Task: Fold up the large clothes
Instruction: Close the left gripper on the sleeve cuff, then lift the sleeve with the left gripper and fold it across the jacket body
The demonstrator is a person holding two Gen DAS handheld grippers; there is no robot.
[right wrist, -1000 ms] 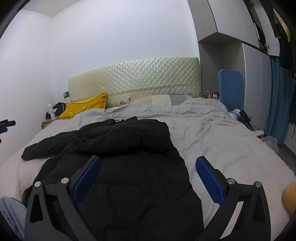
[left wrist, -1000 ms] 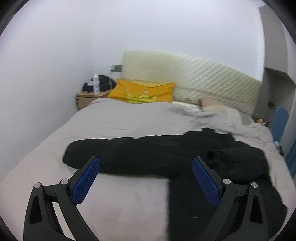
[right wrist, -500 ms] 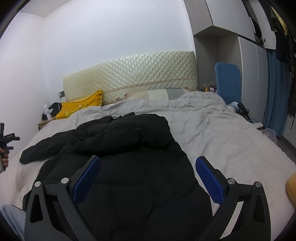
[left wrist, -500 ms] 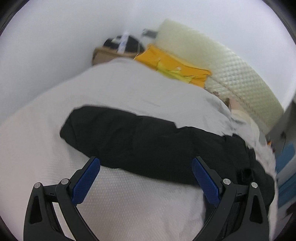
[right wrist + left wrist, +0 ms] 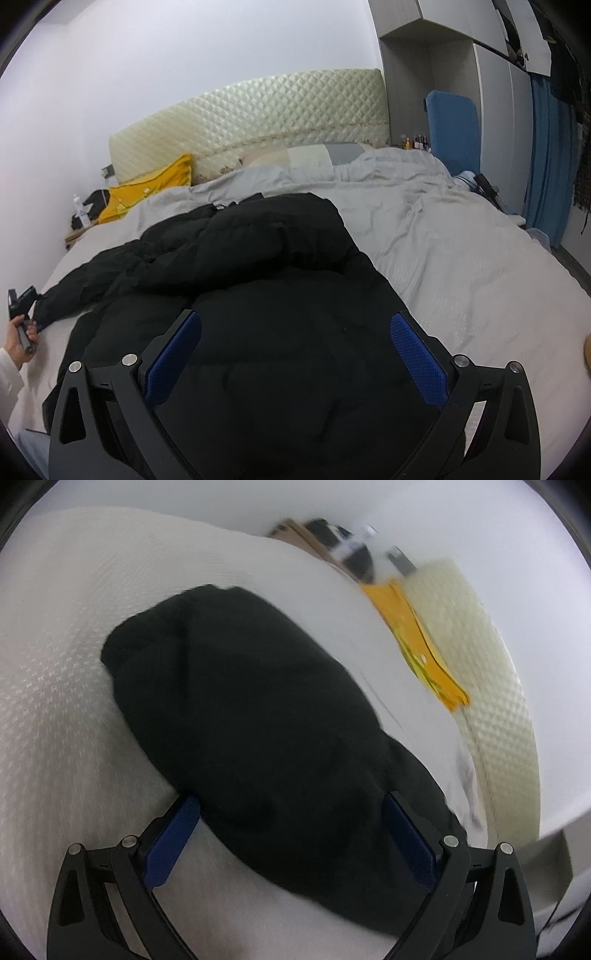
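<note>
Fingers (image 5: 171, 834) of my left gripper (image 5: 291, 840) straddle the black jacket's sleeve (image 5: 236, 701) on the bed (image 5: 55, 701), spread wide; right gripper (image 5: 295, 354) hovers open over its body. Next, I judge: pinch sleeve, fold inward.

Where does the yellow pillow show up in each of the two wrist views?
Left wrist: yellow pillow upper right, a tilted strip against the cream headboard.
Right wrist: yellow pillow left of centre, below the headboard's left end.
Shared landmark: the quilted headboard.
</note>
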